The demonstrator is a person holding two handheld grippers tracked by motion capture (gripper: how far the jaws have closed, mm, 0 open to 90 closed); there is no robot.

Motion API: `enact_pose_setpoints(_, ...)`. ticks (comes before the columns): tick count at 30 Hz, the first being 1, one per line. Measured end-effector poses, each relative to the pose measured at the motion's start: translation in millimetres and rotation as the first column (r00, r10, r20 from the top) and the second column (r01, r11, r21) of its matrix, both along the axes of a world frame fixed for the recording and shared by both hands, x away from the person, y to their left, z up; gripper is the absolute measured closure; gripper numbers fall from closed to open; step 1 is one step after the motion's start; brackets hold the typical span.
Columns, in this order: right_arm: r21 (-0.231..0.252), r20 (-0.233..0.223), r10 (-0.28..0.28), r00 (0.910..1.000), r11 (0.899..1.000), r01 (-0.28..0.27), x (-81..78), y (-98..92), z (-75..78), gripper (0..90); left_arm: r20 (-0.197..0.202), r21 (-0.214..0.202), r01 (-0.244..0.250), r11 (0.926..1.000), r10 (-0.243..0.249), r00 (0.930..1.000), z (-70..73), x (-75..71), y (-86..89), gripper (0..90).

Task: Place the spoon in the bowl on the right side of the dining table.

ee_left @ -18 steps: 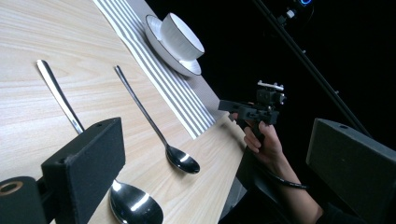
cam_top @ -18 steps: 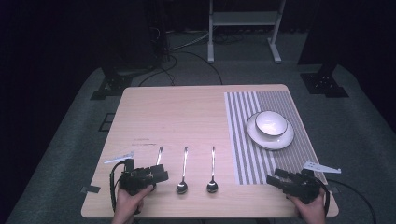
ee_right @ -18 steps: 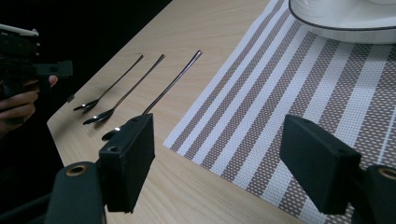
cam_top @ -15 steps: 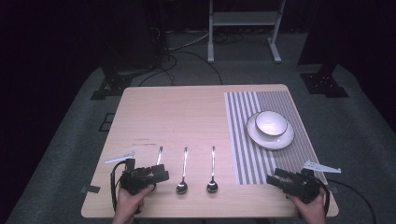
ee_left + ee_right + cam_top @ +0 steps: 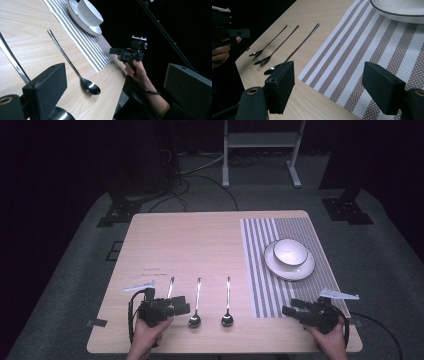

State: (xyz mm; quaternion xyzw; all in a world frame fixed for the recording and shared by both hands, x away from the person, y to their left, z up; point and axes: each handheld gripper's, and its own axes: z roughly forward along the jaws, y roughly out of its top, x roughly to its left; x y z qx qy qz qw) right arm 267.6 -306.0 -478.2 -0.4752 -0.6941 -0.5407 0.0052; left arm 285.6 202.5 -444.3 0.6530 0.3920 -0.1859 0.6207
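Note:
Three steel spoons lie side by side near the table's front edge: the left spoon [image 5: 171,285], the middle spoon [image 5: 196,301] and the right spoon [image 5: 228,300]. My left gripper [image 5: 184,305] hovers over the left spoon's bowl end, hiding it, and its jaws stand open with nothing between them [image 5: 117,92]. A white bowl [image 5: 290,252] sits on a white plate [image 5: 301,270] on the striped placemat [image 5: 260,270]. My right gripper [image 5: 291,306] rests low over the placemat's front edge, open and empty [image 5: 332,87].
Pale wooden table [image 5: 200,245] with dark floor all round. A white tag [image 5: 140,285] lies left of the spoons, another [image 5: 340,294] at the right edge. Behind the table stand tripod feet [image 5: 115,212] and a white rack [image 5: 260,142].

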Motion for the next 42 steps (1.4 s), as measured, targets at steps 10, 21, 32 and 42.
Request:
enact_pose_setpoints(10,-0.013,0.001,0.021,0.9998,1.000,-0.021,10.4,7.2,5.6,24.4,-0.009,-0.009,0.032,0.9995,-0.032,0.9995,0.3,2.1,-13.2,3.1)
enact_pose_setpoints(21,-0.020,-0.001,0.043,0.9991,0.999,-0.043,17.3,16.1,7.6,24.4,-0.016,-0.002,0.083,0.9965,-0.083,0.9964,-0.1,1.9,-33.1,3.1)
enact_pose_setpoints(32,-0.016,0.000,0.060,0.9982,0.998,-0.060,23.1,24.6,9.4,24.3,-0.032,0.014,0.167,0.9859,-0.166,0.9856,-3.0,-1.8,-58.8,3.1)
enact_pose_setpoints(42,-0.021,0.000,0.069,0.9976,0.997,-0.069,24.4,27.6,9.8,24.4,-0.047,0.022,0.209,0.9777,-0.207,0.9771,-6.7,-4.2,-77.1,3.1)
